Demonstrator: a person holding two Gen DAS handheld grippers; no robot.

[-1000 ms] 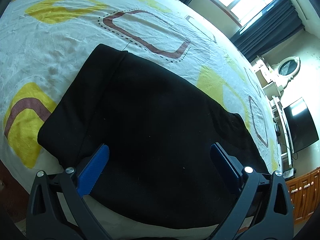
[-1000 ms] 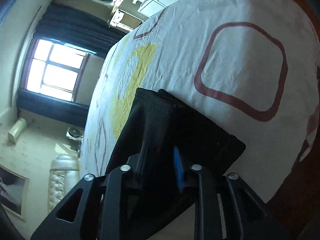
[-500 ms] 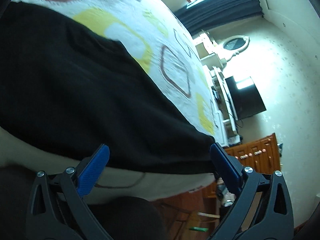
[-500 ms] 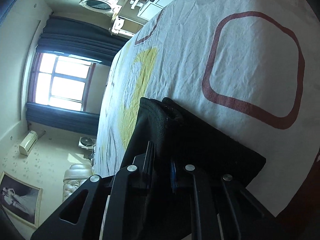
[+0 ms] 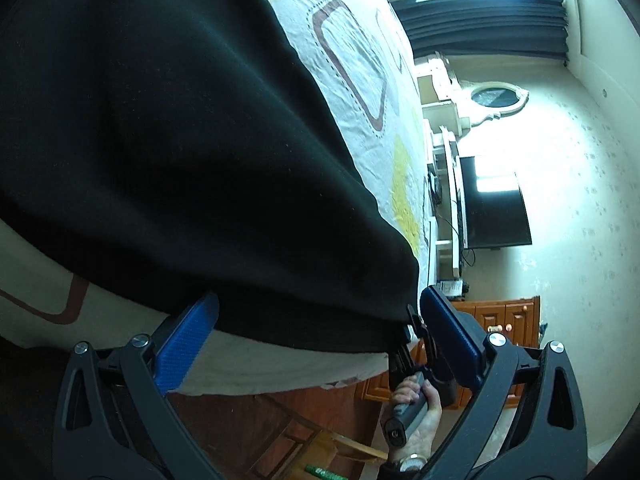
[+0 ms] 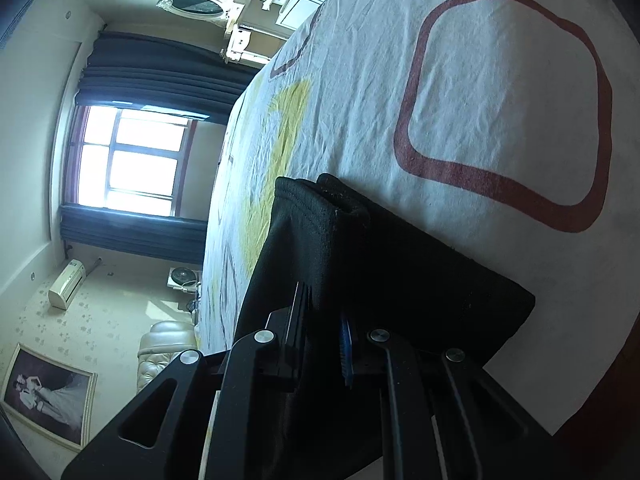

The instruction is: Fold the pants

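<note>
The black pants (image 5: 180, 140) lie folded on the bed and reach its near edge. My left gripper (image 5: 316, 320) is open, its blue pads (image 5: 188, 340) set wide either side of the pants' hanging edge without pressing on it. A hand (image 5: 416, 396) holds my right gripper (image 5: 404, 340) at the pants' corner, just inside the left gripper's right finger. In the right wrist view my right gripper (image 6: 324, 320) is shut on a thick fold of the pants (image 6: 400, 264), and the cloth hides most of its pads.
The bed sheet (image 6: 480, 80) is white with red outlines and yellow patches. Past the bed stand a television (image 5: 496, 204), a wooden cabinet (image 5: 508, 316) and a mirrored dresser (image 6: 224, 20). Curtained windows (image 6: 132, 160) are behind. Wooden floor (image 5: 280, 428) lies below the bed edge.
My left gripper has swept along the pants to their end at the bed's edge, bringing the right gripper into its view. The right jaws have closed on the fold.
</note>
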